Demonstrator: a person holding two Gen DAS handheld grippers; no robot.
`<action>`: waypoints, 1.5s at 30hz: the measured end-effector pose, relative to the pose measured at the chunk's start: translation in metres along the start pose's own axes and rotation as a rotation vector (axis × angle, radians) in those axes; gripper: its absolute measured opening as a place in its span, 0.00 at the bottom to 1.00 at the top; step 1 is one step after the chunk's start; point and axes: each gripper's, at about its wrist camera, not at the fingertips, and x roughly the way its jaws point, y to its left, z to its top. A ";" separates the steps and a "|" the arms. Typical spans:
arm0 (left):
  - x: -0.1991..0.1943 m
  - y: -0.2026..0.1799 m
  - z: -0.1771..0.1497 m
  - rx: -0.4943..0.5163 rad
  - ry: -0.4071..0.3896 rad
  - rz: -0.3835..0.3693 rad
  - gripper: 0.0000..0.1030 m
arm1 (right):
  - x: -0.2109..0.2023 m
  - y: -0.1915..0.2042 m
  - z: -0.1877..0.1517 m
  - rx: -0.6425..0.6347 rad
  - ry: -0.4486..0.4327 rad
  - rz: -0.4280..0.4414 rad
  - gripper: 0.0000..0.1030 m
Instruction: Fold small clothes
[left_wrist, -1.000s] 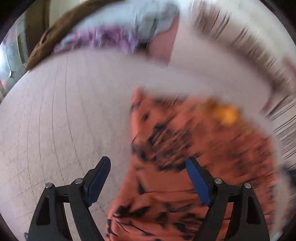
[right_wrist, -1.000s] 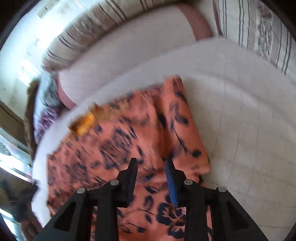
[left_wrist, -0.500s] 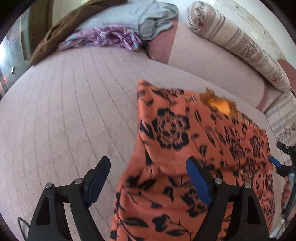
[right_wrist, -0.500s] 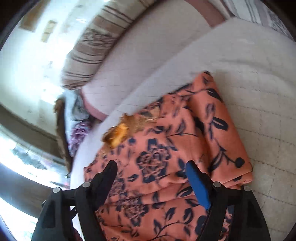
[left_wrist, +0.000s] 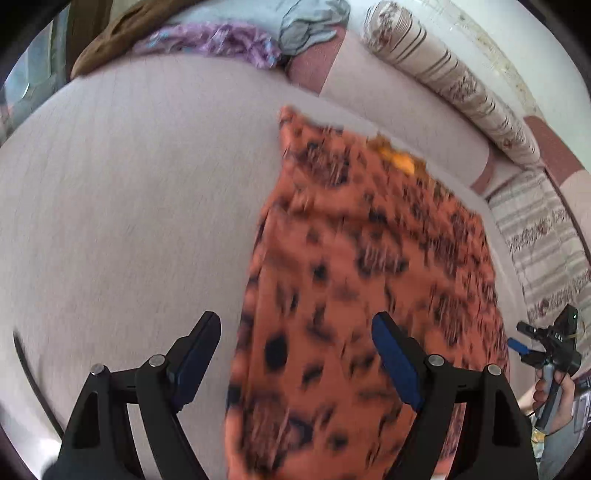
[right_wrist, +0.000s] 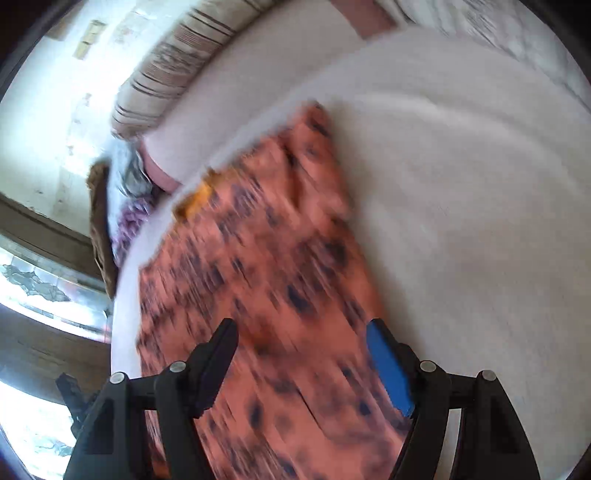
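The fingers of the left gripper are wide apart, holding nothing. The right gripper is spread wide too. The orange flowered cloth lies flat on the bed, its long side running away from both grippers.

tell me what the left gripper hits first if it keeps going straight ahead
Probably the orange floral garment: the open left gripper points along it. Depth is unclear from the blur.

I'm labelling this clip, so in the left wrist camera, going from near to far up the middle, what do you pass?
left gripper, jaws open → orange floral garment lying on the pale bed cover → yellow-orange patch at its far edge → pink cushion → striped bolster.
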 end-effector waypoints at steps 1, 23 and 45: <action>-0.002 0.004 -0.013 -0.003 0.026 -0.010 0.82 | -0.005 -0.008 -0.013 0.019 0.029 -0.008 0.74; -0.011 0.004 -0.110 0.001 0.135 0.139 0.34 | -0.048 -0.054 -0.117 0.061 0.185 0.044 0.61; -0.055 0.000 -0.093 -0.005 -0.008 0.058 0.06 | -0.064 -0.047 -0.110 0.045 0.173 0.079 0.08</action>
